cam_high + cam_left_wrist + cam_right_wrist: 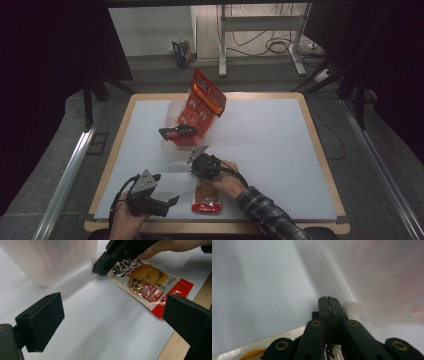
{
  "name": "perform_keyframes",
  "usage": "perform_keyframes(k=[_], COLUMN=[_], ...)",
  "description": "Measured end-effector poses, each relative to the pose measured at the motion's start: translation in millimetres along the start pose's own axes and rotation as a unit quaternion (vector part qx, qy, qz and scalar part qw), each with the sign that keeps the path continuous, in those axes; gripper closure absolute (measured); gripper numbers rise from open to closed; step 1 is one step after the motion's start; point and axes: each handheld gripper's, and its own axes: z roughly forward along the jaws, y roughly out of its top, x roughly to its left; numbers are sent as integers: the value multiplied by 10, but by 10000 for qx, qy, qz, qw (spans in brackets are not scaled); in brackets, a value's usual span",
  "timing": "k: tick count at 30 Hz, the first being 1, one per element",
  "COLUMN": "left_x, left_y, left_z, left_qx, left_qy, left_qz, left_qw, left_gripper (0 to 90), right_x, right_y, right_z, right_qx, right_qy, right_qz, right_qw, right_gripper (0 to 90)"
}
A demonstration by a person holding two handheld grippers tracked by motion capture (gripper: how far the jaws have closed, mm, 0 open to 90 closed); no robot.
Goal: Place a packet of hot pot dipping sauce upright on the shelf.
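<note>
A clear plastic tub (176, 131) stands near the middle of the white table (270, 150), and an orange snack bag (201, 102) sticks up out of it, leaning toward one o'clock with its top well above the rim. A dark packet (176, 132) lies across the tub's front edge at about eight o'clock from the bag; I cannot read its print, and how much else sits inside the frosted walls is hard to make out.

My right gripper (205, 165) sits just at five o'clock of the tub, its jaws pressed together on the top edge of a flat pouch (206, 198). In my right gripper view the jaws meet with a thin sliver of film between them, and a small white ribbed cap (352, 309) shows just beside them at three o'clock, half hidden. The pouch lies on the table below that hand, toward six o'clock, glossy and crinkled, with a round golden picture, a red band along its bottom and white percent figures. My hand covers its upper part in the high view.

My left gripper (167, 192) rests near the front edge at seven o'clock of the pouch, its blocky matt black jaws spread wide with nothing between them
</note>
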Motion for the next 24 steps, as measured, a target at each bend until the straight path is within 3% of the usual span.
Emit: perform_keyframes(k=[10, 22, 24], left_x=[-8, -42, -65], left_y=[0, 24, 36], left_z=[13, 51, 74], left_qx=[19, 81, 118], left_qy=[-4, -227, -256], left_qz=[2, -30, 14], left_qw=[10000, 9997, 9996], left_gripper=[36, 37, 52], right_x=[-146, -257, -268], right_y=[-257, -642, -707], right_z=[-188, -525, -574], right_qx=[8, 174, 136], right_qy=[-196, -343, -297], right_qz=[353, 671, 828], right_qw=[9992, 9970, 9960], right_gripper=[888, 888, 887])
